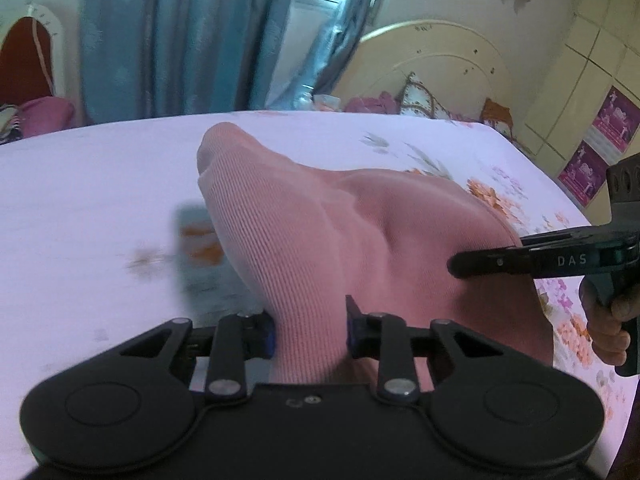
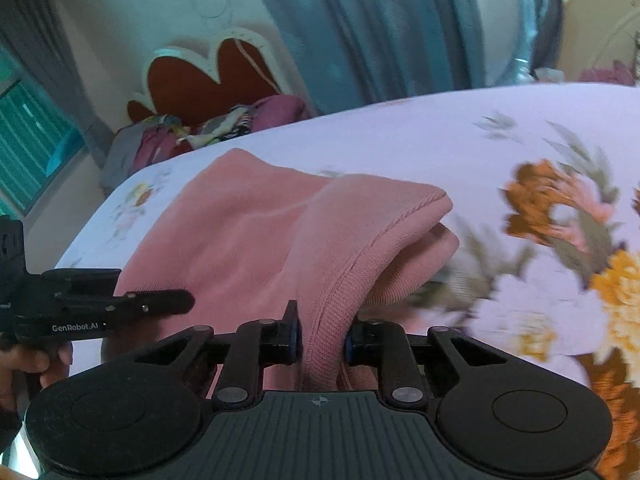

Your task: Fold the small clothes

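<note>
Item: pink knit garment [image 1: 320, 240], lifted off the flowered bedsheet [image 1: 100, 184], ribbed band clenched in my left tongs [image 1: 310, 330], hemmed edge clenched in my right tongs [image 2: 322, 338]. Handling, as I judge it: keep both grips level and taut, lowering edges together so the fold lands square.

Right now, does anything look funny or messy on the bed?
Nothing broken or spilled. The pink garment just looks bunched and lifted off the flowered bedsheet, because the left gripper and right gripper each pinch an edge.
</note>
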`<state>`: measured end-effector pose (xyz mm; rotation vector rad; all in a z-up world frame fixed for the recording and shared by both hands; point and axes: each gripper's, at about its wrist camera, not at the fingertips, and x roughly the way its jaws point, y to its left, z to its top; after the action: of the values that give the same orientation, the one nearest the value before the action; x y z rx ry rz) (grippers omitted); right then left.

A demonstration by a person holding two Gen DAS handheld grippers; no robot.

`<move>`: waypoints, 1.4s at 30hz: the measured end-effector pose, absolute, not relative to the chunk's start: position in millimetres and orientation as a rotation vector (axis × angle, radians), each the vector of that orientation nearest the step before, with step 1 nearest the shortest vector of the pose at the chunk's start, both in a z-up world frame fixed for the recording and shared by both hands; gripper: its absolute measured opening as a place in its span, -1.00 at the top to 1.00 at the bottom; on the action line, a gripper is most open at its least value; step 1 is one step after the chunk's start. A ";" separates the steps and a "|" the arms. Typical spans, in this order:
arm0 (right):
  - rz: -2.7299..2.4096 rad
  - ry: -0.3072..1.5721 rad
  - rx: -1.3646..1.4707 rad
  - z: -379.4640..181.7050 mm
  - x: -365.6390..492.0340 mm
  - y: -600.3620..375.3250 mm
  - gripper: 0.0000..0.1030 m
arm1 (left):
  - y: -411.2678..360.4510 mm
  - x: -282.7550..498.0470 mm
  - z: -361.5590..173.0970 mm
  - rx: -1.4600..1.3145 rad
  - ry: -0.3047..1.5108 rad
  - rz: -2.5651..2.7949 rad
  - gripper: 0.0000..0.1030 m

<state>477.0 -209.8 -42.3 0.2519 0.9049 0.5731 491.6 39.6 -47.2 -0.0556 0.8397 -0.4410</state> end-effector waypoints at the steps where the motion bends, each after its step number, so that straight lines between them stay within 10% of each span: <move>1: 0.580 0.904 0.249 -40.4 474.1 -195.8 0.62 | 51.9 487.6 -45.0 -0.055 0.839 -0.434 0.45; 15: 0.597 0.948 0.248 -74.3 466.7 -51.6 0.62 | 201.8 469.4 -74.3 -0.133 0.899 -0.395 0.40; 18: 0.453 1.037 0.276 -127.1 480.8 -53.3 0.49 | 218.9 469.9 -111.6 -0.143 0.947 -0.327 -0.17; 23: 0.404 0.978 0.254 -114.2 471.3 -60.1 0.39 | 232.5 447.5 -97.4 -0.116 0.874 -0.304 -0.53; 25: 0.341 0.913 0.199 -98.5 465.0 -61.0 0.01 | 241.7 442.0 -84.8 -0.110 0.817 -0.289 -0.46; 28: 0.409 0.845 0.185 -81.0 467.9 -56.8 0.21 | 246.6 450.0 -69.6 -0.151 0.745 -0.337 0.19; 31: 0.445 0.858 0.124 -81.2 483.5 -35.2 0.69 | 228.7 474.3 -64.2 -0.137 0.733 -0.365 0.21; 42: 0.428 0.934 0.079 -98.7 481.7 -38.3 0.69 | 210.2 461.1 -80.1 -0.092 0.799 -0.392 0.22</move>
<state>481.7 -38.3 -98.7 0.0787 0.9340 0.4281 461.1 210.2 -80.1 -0.0921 0.7992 -0.3918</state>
